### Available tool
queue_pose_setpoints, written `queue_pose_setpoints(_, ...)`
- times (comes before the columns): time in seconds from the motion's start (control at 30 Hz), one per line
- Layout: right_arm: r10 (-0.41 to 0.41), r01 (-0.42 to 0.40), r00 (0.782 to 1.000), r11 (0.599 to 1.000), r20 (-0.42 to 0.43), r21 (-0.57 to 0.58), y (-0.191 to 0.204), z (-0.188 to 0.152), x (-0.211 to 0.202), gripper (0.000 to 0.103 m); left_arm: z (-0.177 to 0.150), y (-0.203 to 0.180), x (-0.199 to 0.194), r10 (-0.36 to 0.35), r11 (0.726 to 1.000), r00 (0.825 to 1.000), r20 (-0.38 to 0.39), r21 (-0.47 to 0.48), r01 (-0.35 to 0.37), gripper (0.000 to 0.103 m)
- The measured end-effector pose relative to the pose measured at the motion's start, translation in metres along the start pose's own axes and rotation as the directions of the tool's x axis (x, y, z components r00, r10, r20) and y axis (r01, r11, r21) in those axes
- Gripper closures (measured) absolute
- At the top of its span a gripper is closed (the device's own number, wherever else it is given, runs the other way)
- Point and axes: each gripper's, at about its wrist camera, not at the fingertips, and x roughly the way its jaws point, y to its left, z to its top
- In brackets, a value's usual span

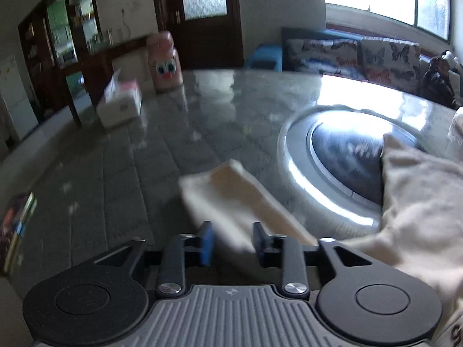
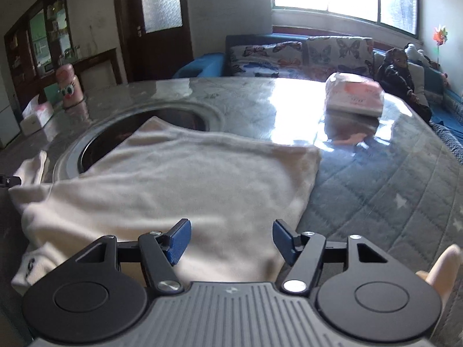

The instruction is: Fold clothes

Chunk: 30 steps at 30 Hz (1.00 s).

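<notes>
A cream-white garment [image 2: 185,185] lies spread on the glass-topped table, partly over a round inset burner [image 2: 139,121]. In the left wrist view its sleeve [image 1: 237,196] runs out from between the fingers and the body [image 1: 419,202] lies at the right. My left gripper [image 1: 233,243] stands partly open with the sleeve passing between its blue pads; whether it grips is unclear. My right gripper [image 2: 231,240] is open above the garment's near edge, holding nothing.
A pink owl-faced bottle [image 1: 163,60] and a white tissue box [image 1: 120,104] stand at the table's far left. A pink-white packet [image 2: 354,95] lies at the far right. A book [image 1: 16,231] lies at the left edge. A sofa [image 2: 303,55] stands behind.
</notes>
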Motion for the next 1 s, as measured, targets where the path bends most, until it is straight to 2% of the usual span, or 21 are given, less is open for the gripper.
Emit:
queue_pose_setpoints(0.03, -0.003, 0.003, 1.0, 1.0, 0.005, 0.009, -0.003, 0.003, -0.001, 0.039, 0.004, -0.004, -0.001, -0.005, 1.0, 1.0, 0.015, 0.008, 0.005, 0.05)
queue_pose_setpoints(0.13, -0.04, 0.039, 0.999, 0.999, 0.018, 0.021, -0.018, 0.016, 0.001, 0.039, 0.018, -0.017, -0.004, -0.029, 0.999, 0.998, 0.056, 0.036, 0.027, 0.049)
queue_pose_setpoints(0.3, -0.082, 0.082, 0.997, 0.996, -0.009, 0.045, -0.046, 0.035, 0.019, 0.042, 0.041, -0.06, 0.017, -0.179, 0.977, 0.983, 0.049, 0.126, 0.171, 0.049)
queue_pose_setpoints(0.6, -0.05, 0.056, 0.995, 0.996, -0.085, 0.069, -0.07, 0.053, 0.063, 0.067, 0.07, -0.133, 0.072, -0.299, 0.921, 0.954, -0.031, 0.25, 0.297, 0.049)
queue_pose_setpoints(0.73, -0.046, 0.049, 0.995, 0.998, -0.09, 0.03, -0.067, 0.058, 0.076, 0.084, 0.076, -0.155, 0.095, -0.325, 0.897, 0.944, -0.065, 0.294, 0.329, 0.051)
queue_pose_setpoints(0.77, -0.044, 0.045, 0.995, 0.999, -0.088, 0.02, -0.065, 0.06, 0.078, 0.093, 0.076, -0.157, 0.098, -0.33, 0.891, 0.941, -0.069, 0.307, 0.335, 0.063)
queue_pose_setpoints(0.8, -0.043, 0.044, 0.995, 0.999, -0.086, 0.009, -0.064, 0.063, 0.081, 0.095, 0.075, -0.16, 0.101, -0.335, 0.884, 0.939, -0.073, 0.321, 0.34, 0.082)
queue_pose_setpoints(0.83, -0.046, 0.046, 0.995, 0.999, -0.085, -0.002, -0.062, 0.066, 0.083, 0.096, 0.075, -0.163, 0.105, -0.34, 0.877, 0.937, -0.077, 0.334, 0.346, 0.089)
queue_pose_setpoints(0.9, -0.056, 0.053, 0.995, 0.998, -0.077, -0.033, -0.058, 0.072, 0.089, 0.097, 0.075, -0.166, 0.11, -0.328, 0.873, 0.943, -0.06, 0.362, 0.327, 0.097)
queue_pose_setpoints(1.0, -0.074, 0.071, 0.996, 0.995, -0.051, -0.074, -0.053, 0.087, 0.099, 0.098, 0.082, -0.168, 0.116, -0.297, 0.881, 0.955, -0.014, 0.382, 0.28, 0.1)
